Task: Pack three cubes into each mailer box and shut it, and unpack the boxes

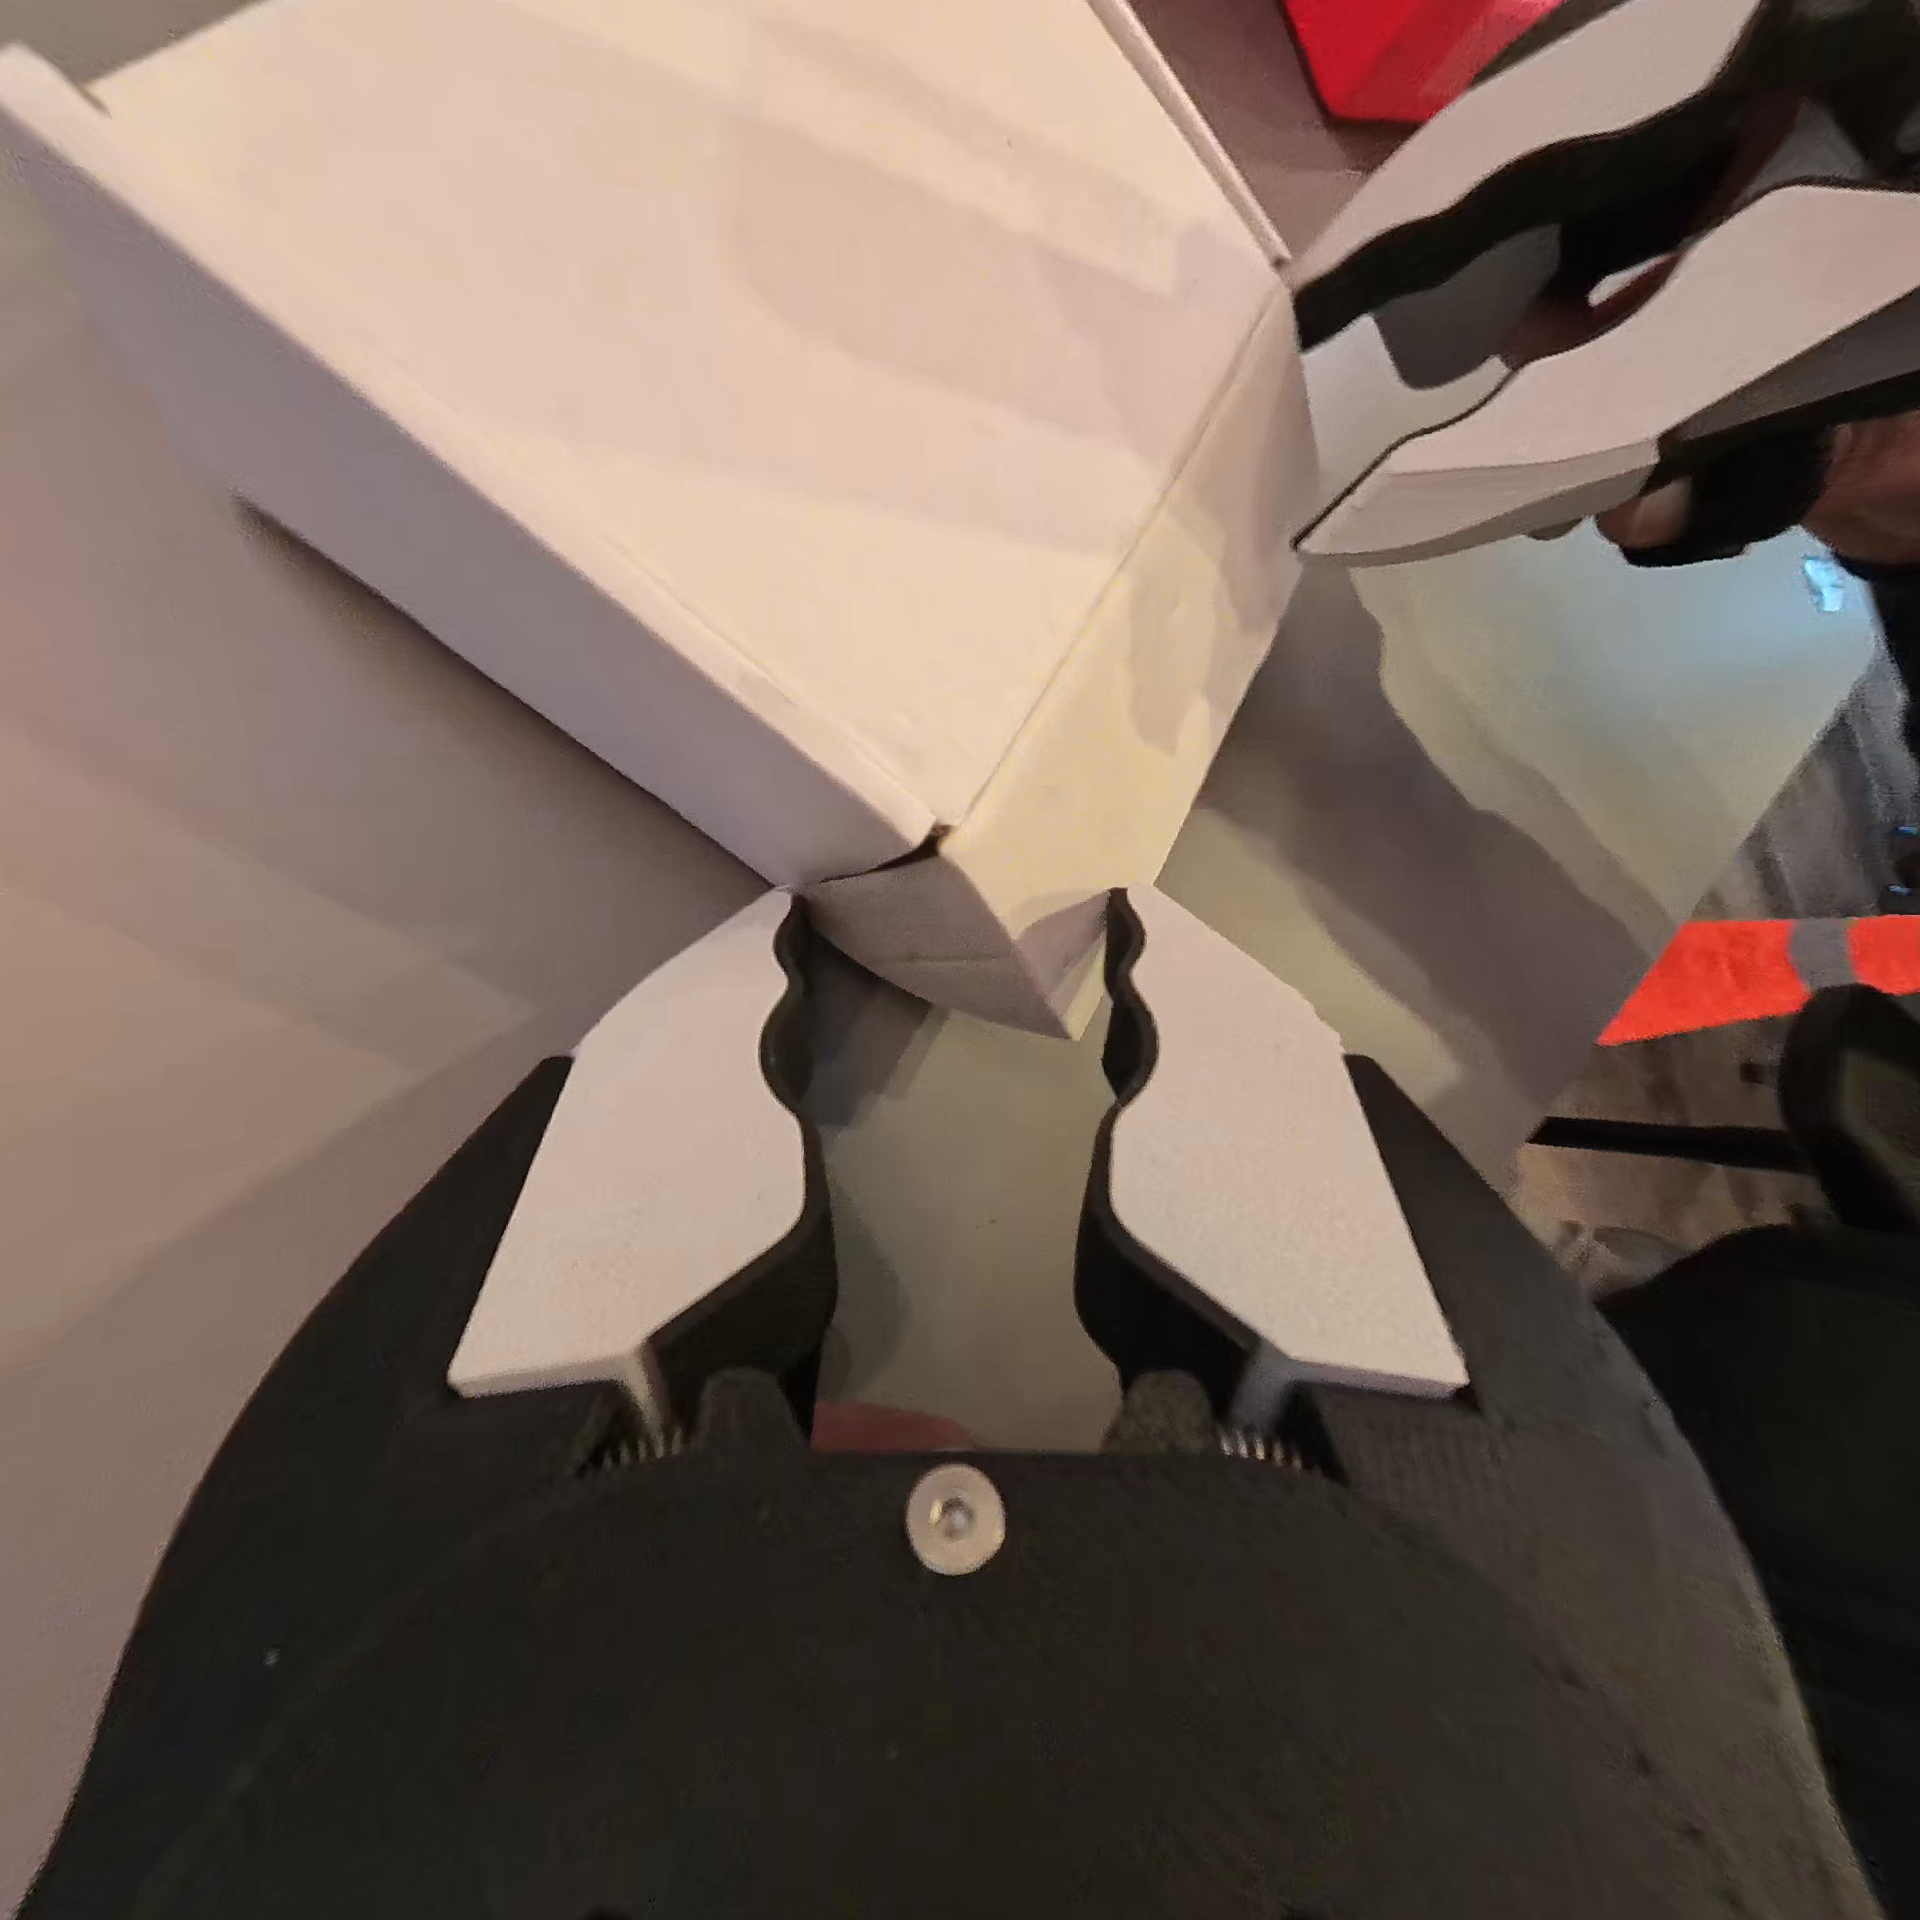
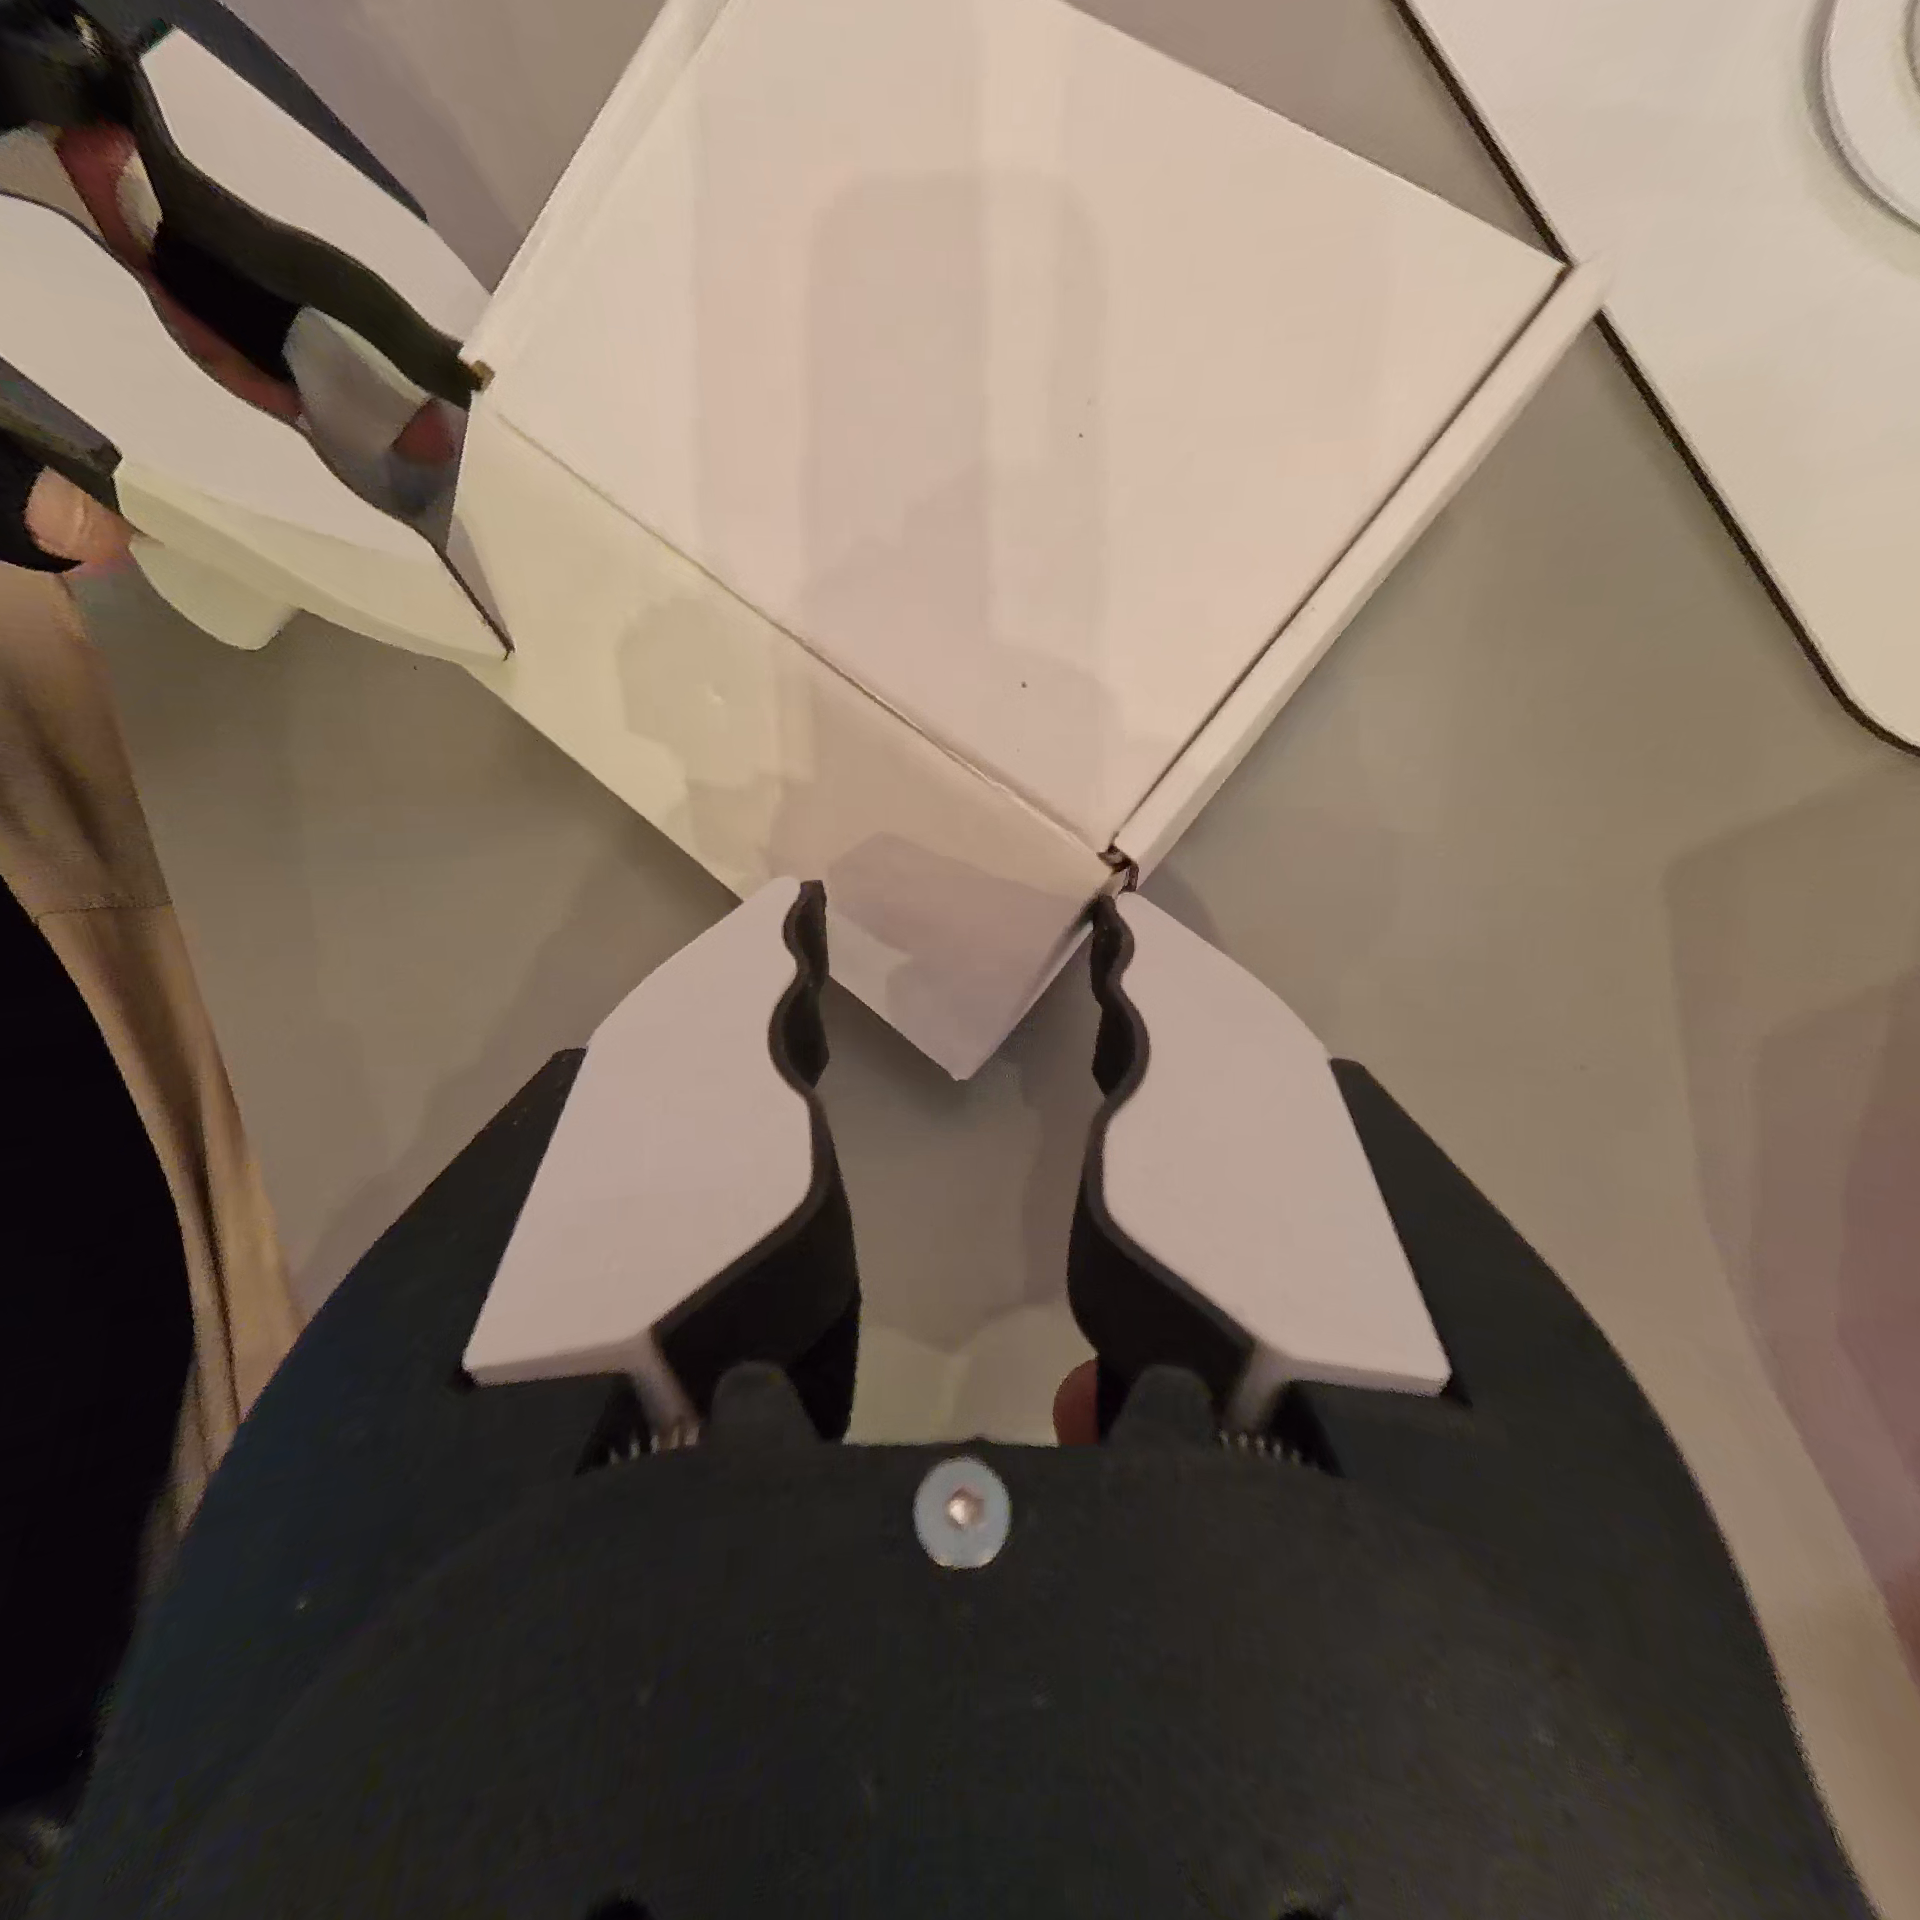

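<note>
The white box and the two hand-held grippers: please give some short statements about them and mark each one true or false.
1. The white box has its lid closed. True.
2. The left hand-held gripper is shut tight with nothing between its fingers. False: it is open, a box corner between its fingers.
3. The right hand-held gripper is open at another corner of the box. True.
4. A blue cube sits on the box. False: the lid is bare.
</note>
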